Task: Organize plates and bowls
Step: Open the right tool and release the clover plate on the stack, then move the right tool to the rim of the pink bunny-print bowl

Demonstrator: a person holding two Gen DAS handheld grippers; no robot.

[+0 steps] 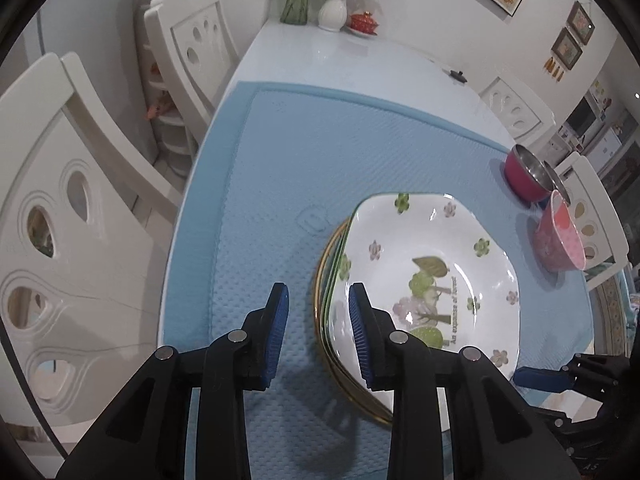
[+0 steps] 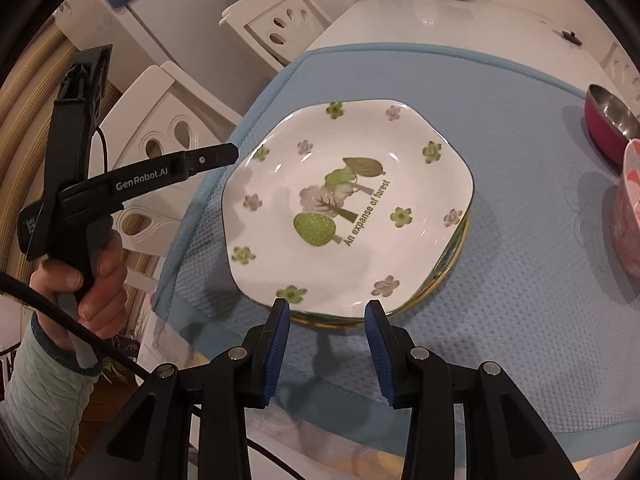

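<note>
A white plate with green and pink flowers and trees (image 1: 432, 264) (image 2: 348, 208) lies on top of a gold-rimmed plate (image 1: 324, 312) (image 2: 452, 264) on the blue mat (image 1: 312, 152) (image 2: 500, 300). My left gripper (image 1: 318, 312) is open and empty, straddling the stack's left rim just above it. My right gripper (image 2: 326, 316) is open and empty at the stack's near edge. A red metal bowl (image 1: 528, 172) (image 2: 608, 120) and a pink bowl (image 1: 560, 236) (image 2: 628, 208) sit at the mat's right.
White chairs (image 1: 68, 216) (image 2: 160, 152) stand along the left side of the white table (image 1: 320, 56). Vases with flowers (image 1: 332, 4) and a red lidded cup (image 1: 364, 22) stand at the far end. A small black object (image 1: 458, 76) lies on the table.
</note>
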